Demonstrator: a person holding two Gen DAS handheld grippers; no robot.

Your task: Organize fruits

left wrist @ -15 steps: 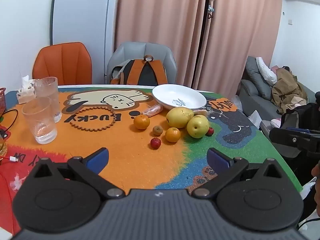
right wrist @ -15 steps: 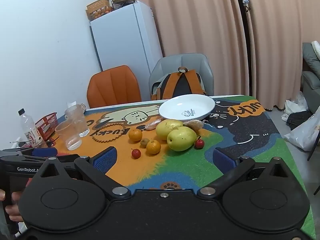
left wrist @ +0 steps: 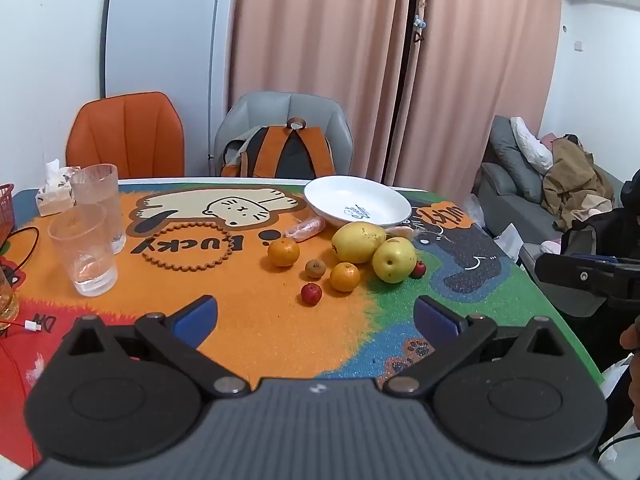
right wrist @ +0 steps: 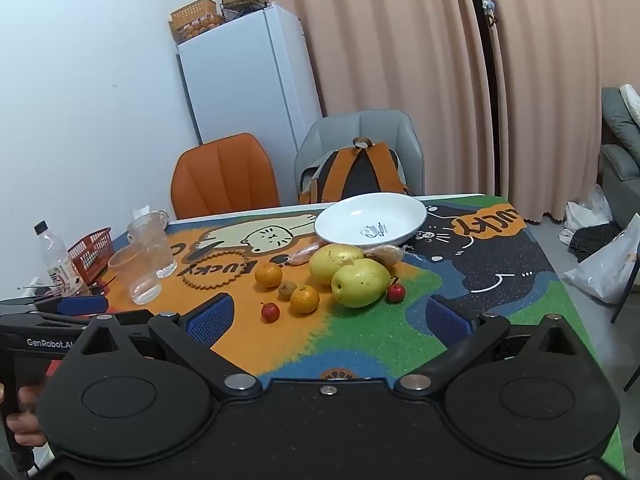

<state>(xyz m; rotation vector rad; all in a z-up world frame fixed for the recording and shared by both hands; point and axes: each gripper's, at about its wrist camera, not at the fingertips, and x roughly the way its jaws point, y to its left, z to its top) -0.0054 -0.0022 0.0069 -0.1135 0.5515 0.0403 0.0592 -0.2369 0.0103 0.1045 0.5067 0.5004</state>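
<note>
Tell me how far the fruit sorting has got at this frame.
Nothing looks done: the white plate is empty. Nothing is in hand: the left gripper and right gripper are both open and short of the fruit. Left to do: two pears, two oranges, the kiwi and two small red fruits lie on the mat.

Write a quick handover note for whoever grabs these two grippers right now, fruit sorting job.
Left gripper: open, empty, short of the fruit.
Right gripper: open, empty.
White plate: empty, at the table's far side.
In front of it, loose on the mat: two pears, two oranges, a kiwi, two small red fruits.
Done: nothing.
Left: probably move all fruit onto the plate.
</note>
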